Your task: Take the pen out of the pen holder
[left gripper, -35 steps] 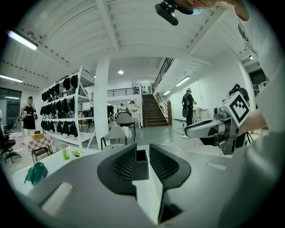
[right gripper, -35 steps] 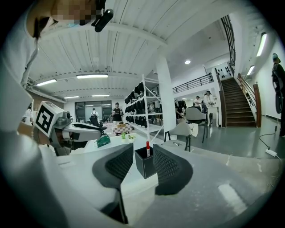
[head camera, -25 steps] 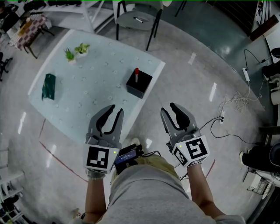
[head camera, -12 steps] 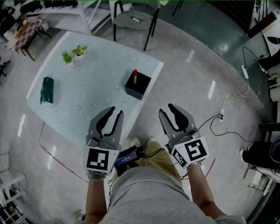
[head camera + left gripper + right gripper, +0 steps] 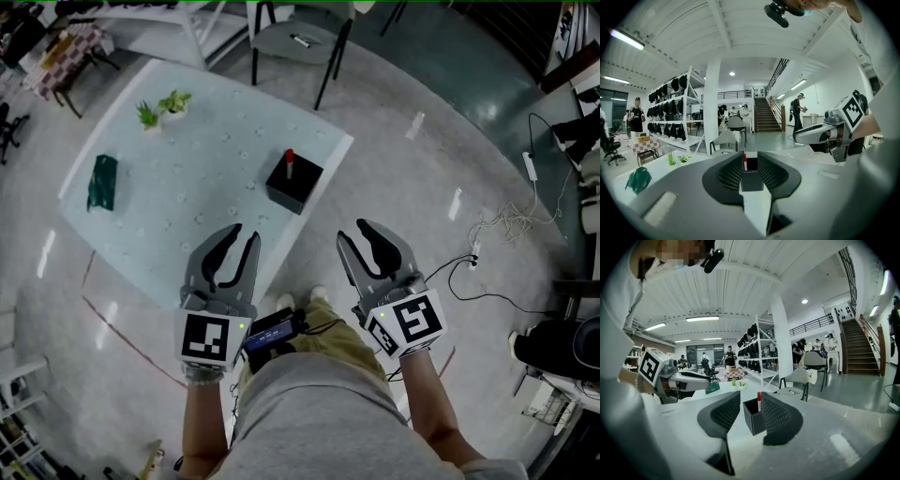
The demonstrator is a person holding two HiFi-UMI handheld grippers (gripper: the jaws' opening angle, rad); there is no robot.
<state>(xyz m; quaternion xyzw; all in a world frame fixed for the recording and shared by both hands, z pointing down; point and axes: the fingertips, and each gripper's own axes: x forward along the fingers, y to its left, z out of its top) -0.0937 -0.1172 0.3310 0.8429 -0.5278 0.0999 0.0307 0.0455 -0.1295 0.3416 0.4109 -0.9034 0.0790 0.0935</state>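
A black square pen holder [image 5: 294,181] stands near the right edge of the pale table [image 5: 187,187], with a red-capped pen [image 5: 289,159] upright in it. The left gripper [image 5: 234,246] hangs open over the table's near edge, short of the holder. My right gripper [image 5: 362,240] is open too, off the table above the floor. In the left gripper view the holder [image 5: 751,180] and pen [image 5: 745,161] show far off between the jaws. The right gripper view has the holder [image 5: 754,420] and pen [image 5: 759,401] framed by its jaws, with nothing held.
Two small potted plants [image 5: 161,109] stand at the table's far left. A dark green object [image 5: 101,182] lies at the left edge. A chair [image 5: 298,42] stands beyond the table. Cables [image 5: 497,225] trail on the floor at the right.
Both grippers have crept slightly forward toward the table and stay open. The view has shifted a little; the holder and pen have not moved.
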